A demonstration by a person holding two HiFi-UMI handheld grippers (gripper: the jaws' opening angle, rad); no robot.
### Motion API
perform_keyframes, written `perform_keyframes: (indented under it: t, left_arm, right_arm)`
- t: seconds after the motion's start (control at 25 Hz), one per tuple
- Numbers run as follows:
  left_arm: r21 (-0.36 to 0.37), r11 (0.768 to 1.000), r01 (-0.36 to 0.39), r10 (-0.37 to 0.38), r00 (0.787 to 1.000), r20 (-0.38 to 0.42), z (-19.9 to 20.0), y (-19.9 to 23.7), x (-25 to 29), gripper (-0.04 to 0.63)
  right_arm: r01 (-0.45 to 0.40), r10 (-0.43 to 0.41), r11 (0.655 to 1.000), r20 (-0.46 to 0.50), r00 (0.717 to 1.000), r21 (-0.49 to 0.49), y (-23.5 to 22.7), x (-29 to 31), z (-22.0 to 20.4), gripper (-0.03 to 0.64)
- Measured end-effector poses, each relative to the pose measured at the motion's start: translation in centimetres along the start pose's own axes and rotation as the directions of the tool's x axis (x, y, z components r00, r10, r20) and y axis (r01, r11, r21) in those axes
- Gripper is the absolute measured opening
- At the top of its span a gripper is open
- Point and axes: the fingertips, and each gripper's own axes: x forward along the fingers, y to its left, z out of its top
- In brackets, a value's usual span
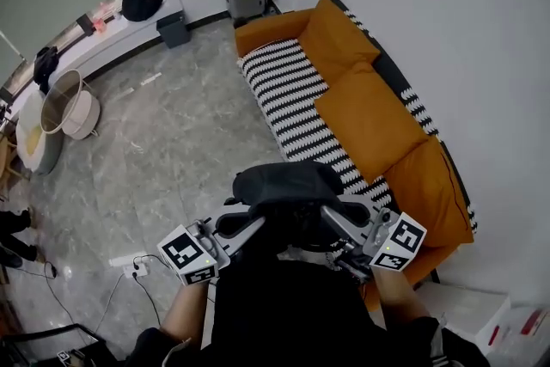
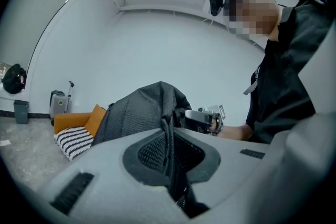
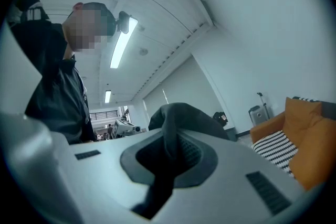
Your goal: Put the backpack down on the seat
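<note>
Backpack: aloft over grey marble floor, near end of sofa with striped seat and orange cushions; white wall behind. Left gripper: clamped almost fully closed on thin fold of backpack fabric. Right gripper: pinched tight on another fold. Backpack underside hidden behind person's black clothing; gripped folds cut off below jaws.

Backpack: dark grey, fine weave. Sofa cushions: orange. Sofa seat: black-and-white stripes. Floor: grey, marbled.
</note>
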Motion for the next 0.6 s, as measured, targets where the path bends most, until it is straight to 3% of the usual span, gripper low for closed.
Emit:
perform_keyframes:
  t: [0.6]
  left_arm:
    - [0.07,0.997,0.035,-0.034,0.999,-0.002,4.9,13.4,-2.5,0.031]
  right_arm:
    - [0.049,-0.05,0.998,-0.023,0.998,-0.043,-6.5,12.9,2.1,0.028]
